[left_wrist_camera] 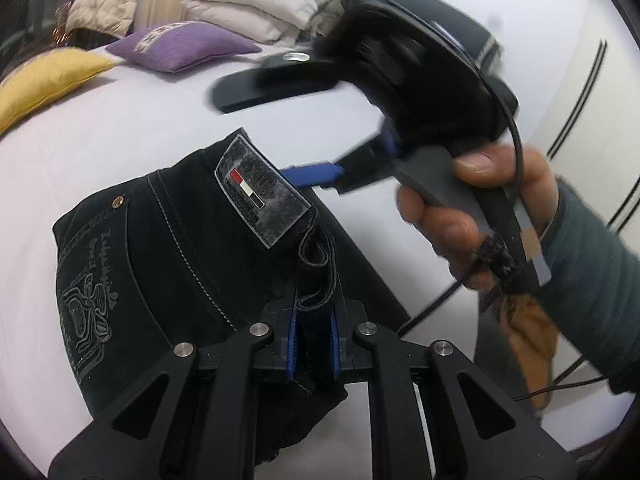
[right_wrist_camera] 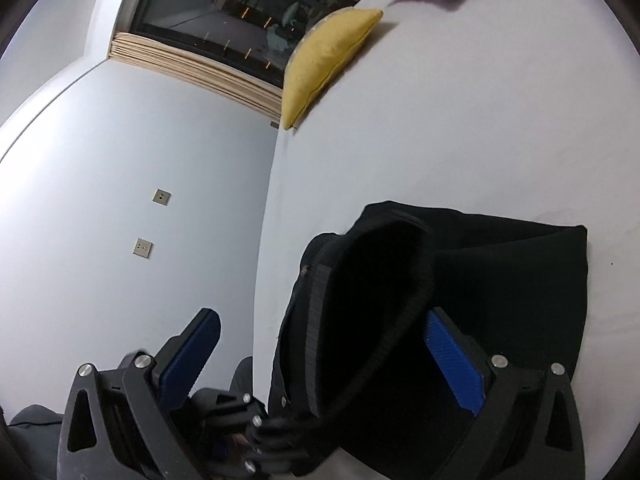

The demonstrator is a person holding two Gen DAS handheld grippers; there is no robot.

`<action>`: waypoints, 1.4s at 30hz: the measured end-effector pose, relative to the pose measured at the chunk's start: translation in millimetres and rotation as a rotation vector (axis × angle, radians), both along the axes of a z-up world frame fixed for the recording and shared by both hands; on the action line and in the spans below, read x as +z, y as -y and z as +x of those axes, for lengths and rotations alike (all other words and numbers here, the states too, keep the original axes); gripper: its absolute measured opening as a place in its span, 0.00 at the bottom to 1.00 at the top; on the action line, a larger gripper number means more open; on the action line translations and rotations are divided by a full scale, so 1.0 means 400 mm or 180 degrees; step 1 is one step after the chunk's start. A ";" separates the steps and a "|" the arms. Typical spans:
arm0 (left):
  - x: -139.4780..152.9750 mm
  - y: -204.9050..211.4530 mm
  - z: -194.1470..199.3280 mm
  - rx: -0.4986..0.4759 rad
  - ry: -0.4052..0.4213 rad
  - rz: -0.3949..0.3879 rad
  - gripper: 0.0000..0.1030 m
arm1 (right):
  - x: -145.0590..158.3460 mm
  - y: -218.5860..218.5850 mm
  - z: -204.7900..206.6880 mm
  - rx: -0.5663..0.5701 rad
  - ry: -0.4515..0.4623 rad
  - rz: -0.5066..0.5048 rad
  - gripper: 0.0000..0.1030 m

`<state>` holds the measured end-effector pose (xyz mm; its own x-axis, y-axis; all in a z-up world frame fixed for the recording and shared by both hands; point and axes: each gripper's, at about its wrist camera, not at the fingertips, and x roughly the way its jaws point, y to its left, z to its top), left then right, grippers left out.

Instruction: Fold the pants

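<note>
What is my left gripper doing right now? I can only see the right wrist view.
Observer: The left gripper is shut on a belt loop at the waistband of the black pants.
Operator: Which side of the pants faces up?
Observer: The back. A leather patch and an embroidered pocket show.
Operator: Anything else nearby?
Observer: A folded pale duvet lies behind the purple cushion.
</note>
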<state>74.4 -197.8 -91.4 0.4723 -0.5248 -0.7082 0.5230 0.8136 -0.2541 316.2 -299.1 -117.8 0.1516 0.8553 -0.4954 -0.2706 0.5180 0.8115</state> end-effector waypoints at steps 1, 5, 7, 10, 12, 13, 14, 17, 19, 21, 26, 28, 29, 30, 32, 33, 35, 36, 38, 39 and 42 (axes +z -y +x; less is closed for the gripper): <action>0.000 0.017 -0.001 -0.0020 0.0017 0.0048 0.10 | -0.008 0.002 0.005 -0.0026 -0.0018 -0.0081 0.96; -0.002 0.075 0.014 -0.0094 0.0147 0.0229 0.10 | -0.033 0.034 0.003 -0.0085 -0.0058 -0.0427 0.27; 0.000 0.106 0.011 -0.0174 0.0217 0.0273 0.10 | -0.034 0.052 0.003 -0.0173 -0.0024 -0.0442 0.22; -0.009 0.162 0.018 -0.0256 0.0277 0.0306 0.10 | -0.041 0.103 -0.001 -0.0278 0.0071 -0.0447 0.18; -0.013 0.187 0.023 -0.0296 0.0278 0.0320 0.10 | -0.037 0.124 -0.010 -0.0360 0.0108 -0.0460 0.16; -0.019 0.202 0.025 -0.0323 0.0286 0.0334 0.10 | -0.038 0.133 -0.013 -0.0392 0.0115 -0.0454 0.16; -0.027 0.217 0.027 -0.0345 0.0284 0.0351 0.10 | -0.045 0.136 -0.013 -0.0414 0.0112 -0.0446 0.16; -0.086 0.259 0.038 -0.0441 0.0187 0.0499 0.10 | -0.086 0.162 -0.024 -0.0466 0.0056 -0.0507 0.15; -0.134 0.285 0.052 -0.0460 0.0093 0.0555 0.10 | -0.133 0.173 -0.029 -0.0536 -0.0024 -0.0532 0.15; -0.153 0.306 0.062 -0.0448 0.0065 0.0572 0.11 | -0.160 0.186 -0.038 -0.0648 -0.0069 -0.0426 0.14; -0.179 0.347 0.066 -0.0464 0.0121 0.0625 0.11 | -0.162 0.195 -0.049 -0.0745 -0.0039 -0.0421 0.14; -0.186 0.345 0.065 -0.0438 0.0109 0.0597 0.11 | -0.156 0.198 -0.053 -0.0776 -0.0034 -0.0423 0.14; -0.189 0.347 0.061 -0.0434 0.0117 0.0593 0.12 | -0.153 0.199 -0.055 -0.0789 -0.0031 -0.0428 0.14; -0.189 0.346 0.062 -0.0441 0.0141 0.0599 0.12 | -0.149 0.201 -0.058 -0.0809 -0.0023 -0.0443 0.14; -0.206 0.322 0.067 -0.0439 0.0162 0.0598 0.12 | -0.142 0.203 -0.064 -0.0837 -0.0011 -0.0453 0.14; -0.198 0.313 0.062 -0.0431 0.0163 0.0593 0.12 | -0.140 0.204 -0.066 -0.0848 -0.0017 -0.0455 0.14; -0.200 0.285 0.040 -0.0432 0.0204 0.0609 0.12 | -0.142 0.207 -0.067 -0.0867 -0.0036 -0.0462 0.14; -0.202 0.286 0.036 -0.0430 0.0227 0.0614 0.13 | -0.145 0.208 -0.067 -0.0872 -0.0042 -0.0458 0.14; -0.214 0.279 0.029 -0.0411 0.0213 0.0542 0.18 | -0.161 0.212 -0.062 -0.0873 -0.0082 -0.0458 0.17; -0.217 0.275 0.026 -0.0426 0.0170 0.0503 0.25 | -0.180 0.216 -0.056 -0.0876 -0.0164 -0.0465 0.22; -0.182 0.241 -0.001 -0.0503 0.0017 0.0424 0.61 | -0.179 0.239 -0.060 -0.0966 -0.0323 -0.0346 0.39</action>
<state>74.1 -294.0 -164.1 0.3954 -0.4945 -0.7740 0.6478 0.7476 -0.1466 292.1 -394.8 -189.2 0.3363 0.7200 -0.6070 -0.0114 0.6476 0.7619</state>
